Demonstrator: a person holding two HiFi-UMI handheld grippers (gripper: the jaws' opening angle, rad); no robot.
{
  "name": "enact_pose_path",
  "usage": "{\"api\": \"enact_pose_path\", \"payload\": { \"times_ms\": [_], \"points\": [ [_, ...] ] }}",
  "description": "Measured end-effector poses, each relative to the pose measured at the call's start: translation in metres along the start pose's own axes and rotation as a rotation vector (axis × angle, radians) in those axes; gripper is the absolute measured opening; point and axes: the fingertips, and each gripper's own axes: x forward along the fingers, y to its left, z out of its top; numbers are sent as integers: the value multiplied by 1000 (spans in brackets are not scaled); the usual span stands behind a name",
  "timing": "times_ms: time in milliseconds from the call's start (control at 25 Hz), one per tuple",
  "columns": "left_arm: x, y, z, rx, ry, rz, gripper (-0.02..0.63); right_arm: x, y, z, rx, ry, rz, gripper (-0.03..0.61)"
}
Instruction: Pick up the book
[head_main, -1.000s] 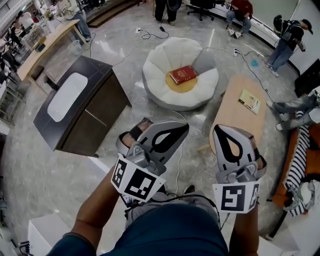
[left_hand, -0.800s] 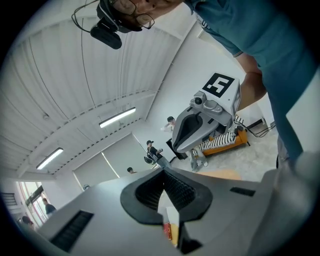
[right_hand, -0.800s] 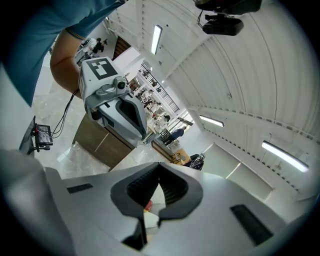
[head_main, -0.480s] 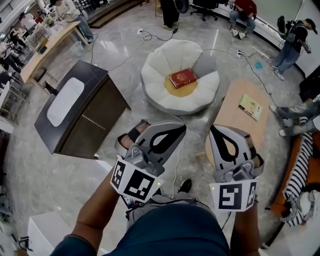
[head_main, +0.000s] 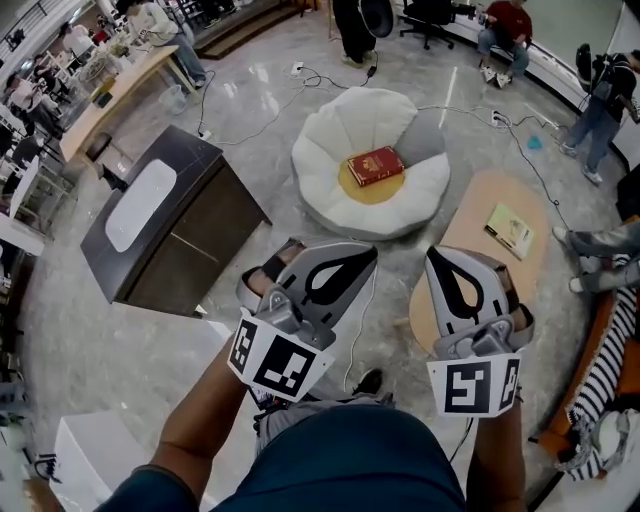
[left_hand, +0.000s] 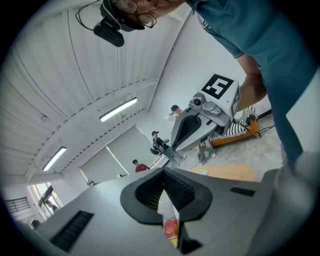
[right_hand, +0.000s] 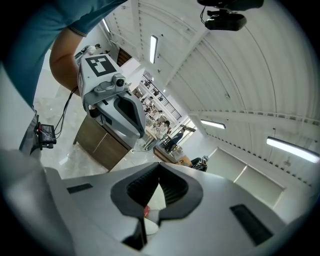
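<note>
A red book (head_main: 375, 165) lies flat on the yellow middle of a white flower-shaped cushion (head_main: 330, 140) on the floor, well ahead of both grippers. My left gripper (head_main: 366, 256) is held low in front of me, shut and empty, and points toward the cushion. My right gripper (head_main: 439, 259) is beside it, also shut and empty. In the left gripper view the red book (left_hand: 171, 228) shows through the slit below the closed jaws. A red sliver of it (right_hand: 146, 211) also shows in the right gripper view.
An oval wooden table (head_main: 470, 250) stands to the right with a thin yellowish book (head_main: 510, 230) on it. A dark cabinet (head_main: 175, 225) stands to the left. Cables (head_main: 320, 80) trail across the floor, and several people stand or sit around the room's edges.
The cushion, the cabinet and the table have drifted slightly nearer in the head view as I move forward. Both grippers keep the same pose and stay shut.
</note>
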Motion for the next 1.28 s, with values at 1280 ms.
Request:
{"api": "enact_pose_path", "payload": {
  "times_ms": [1280],
  "points": [
    [-5, 135, -133, -57, -130, -70, 4, 174, 7, 57, -32, 133, -25, 14]
  ]
}}
